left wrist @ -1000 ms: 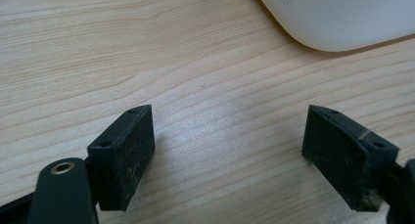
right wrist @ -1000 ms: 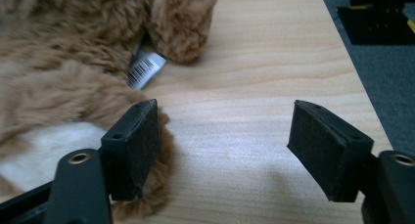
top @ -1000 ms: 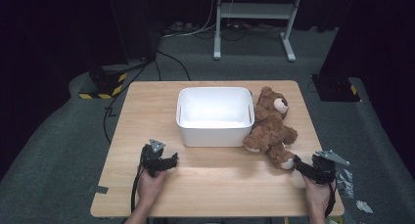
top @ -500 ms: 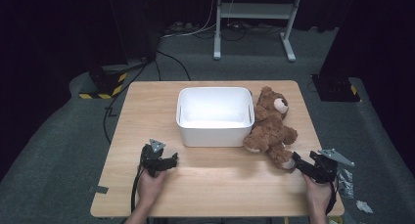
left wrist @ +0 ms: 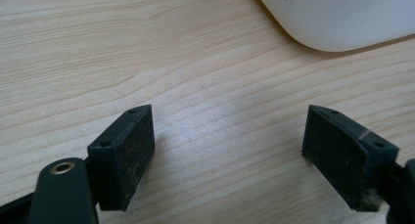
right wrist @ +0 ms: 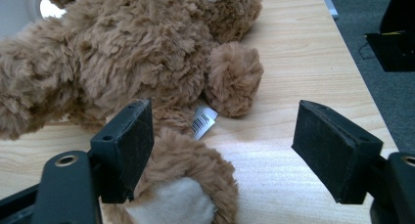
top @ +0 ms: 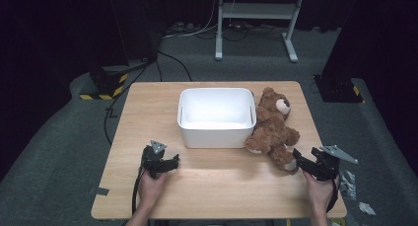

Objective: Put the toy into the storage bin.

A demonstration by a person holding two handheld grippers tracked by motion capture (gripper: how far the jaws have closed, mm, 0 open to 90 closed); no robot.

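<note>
Where writing is concerned, little can be read: a small white tag (right wrist: 203,120) with a black barcode is sewn to the teddy bear (top: 272,127) between its legs, the bars plain in the right gripper view but no characters legible. A printed label shows at the top edge of the left gripper view on the white bin (top: 217,136), too cropped to read.

Containers: the white bin, rectangular with rounded corners, stands near the middle of the wooden table (top: 148,107). Its interior appears bare white; nothing is seen inside it.

Brown plush teddy bear lies on its back on the table, touching the bin's right wall, head toward the far edge, legs toward the person. Its near foot, with a cream sole, lies just in front of the right gripper.

Right gripper (top: 301,162), near the table's right front corner: jaws wide apart, having just been opening. The bear's near leg sits beside the left-hand pad in the right gripper view; neither pad presses on it.

Left gripper (top: 172,161), in front of the bin's left front corner: jaws apart, bare wood between them, nothing held.
</note>
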